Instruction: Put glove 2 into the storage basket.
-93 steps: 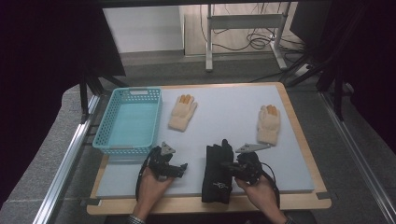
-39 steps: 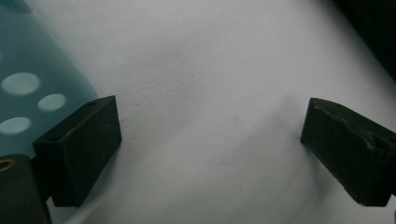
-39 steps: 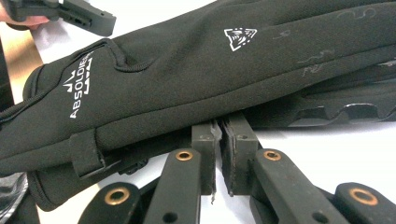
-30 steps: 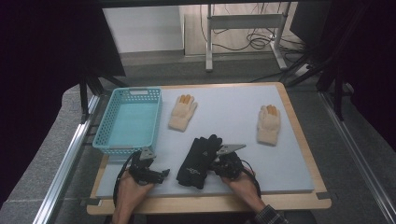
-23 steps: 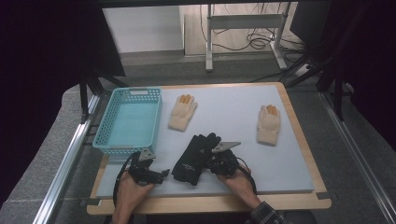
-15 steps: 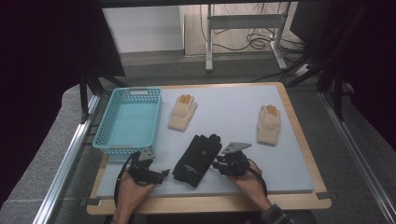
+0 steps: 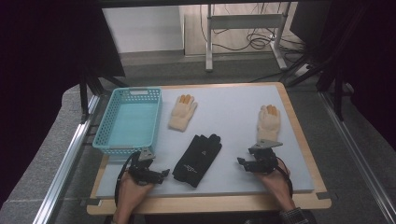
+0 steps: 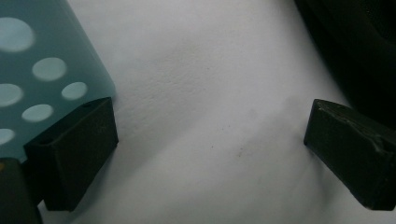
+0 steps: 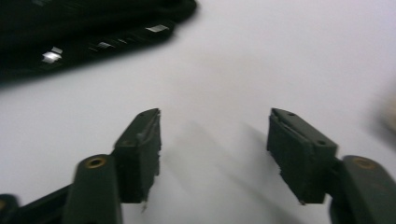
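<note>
Black glove [image 7: 197, 154] lies flat on the bench [image 7: 233, 112] – right claw [image 7: 246, 163], jaws just opening, empty beside it; left claw [image 7: 159, 173] spread, idle by the basket [image 7: 128, 119].

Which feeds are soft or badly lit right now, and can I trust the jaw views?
High view: sharp, evenly lit mat, dark surroundings. Left gripper view: too close, basket wall and black glove blurred and dark. Right gripper view: motion-smeared, the glove streaked, soft shadows under the open jaws.

small pale mark on black glove [image 7: 198, 159], too small to read; no other text legible.
</note>
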A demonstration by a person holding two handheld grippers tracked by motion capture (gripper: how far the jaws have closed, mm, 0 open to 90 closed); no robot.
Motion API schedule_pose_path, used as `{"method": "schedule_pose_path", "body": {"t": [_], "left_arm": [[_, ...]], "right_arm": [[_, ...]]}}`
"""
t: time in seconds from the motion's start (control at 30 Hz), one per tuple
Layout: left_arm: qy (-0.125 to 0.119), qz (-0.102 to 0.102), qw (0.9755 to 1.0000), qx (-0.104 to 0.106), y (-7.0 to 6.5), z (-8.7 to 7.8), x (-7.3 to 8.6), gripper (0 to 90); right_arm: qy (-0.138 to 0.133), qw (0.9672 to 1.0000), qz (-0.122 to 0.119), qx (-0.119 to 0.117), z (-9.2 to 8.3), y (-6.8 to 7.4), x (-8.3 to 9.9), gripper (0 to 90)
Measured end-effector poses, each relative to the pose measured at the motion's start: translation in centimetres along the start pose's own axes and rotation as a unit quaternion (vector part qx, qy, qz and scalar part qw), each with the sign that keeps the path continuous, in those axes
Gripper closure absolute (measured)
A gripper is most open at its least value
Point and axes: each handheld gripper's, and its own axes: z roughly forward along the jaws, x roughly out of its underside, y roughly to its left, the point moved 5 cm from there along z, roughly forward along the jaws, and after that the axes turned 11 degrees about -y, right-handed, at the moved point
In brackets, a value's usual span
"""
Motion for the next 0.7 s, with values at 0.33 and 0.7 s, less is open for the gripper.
{"method": "schedule_pose_path", "body": {"t": [0.33,0.7], "left_arm": [[0.0,-0.002,1.0,-0.001,-0.02,-0.01,0.0,3.1],[0.003,-0.015,0.9999,0.007,-0.56,-0.31,-0.32,4.1]], "right_arm": [[0.009,0.9996,-0.016,0.023,0.18,-0.52,0.31,20.6],[0.008,0.9995,-0.016,0.025,0.19,-0.5,0.35,19.8]]}}
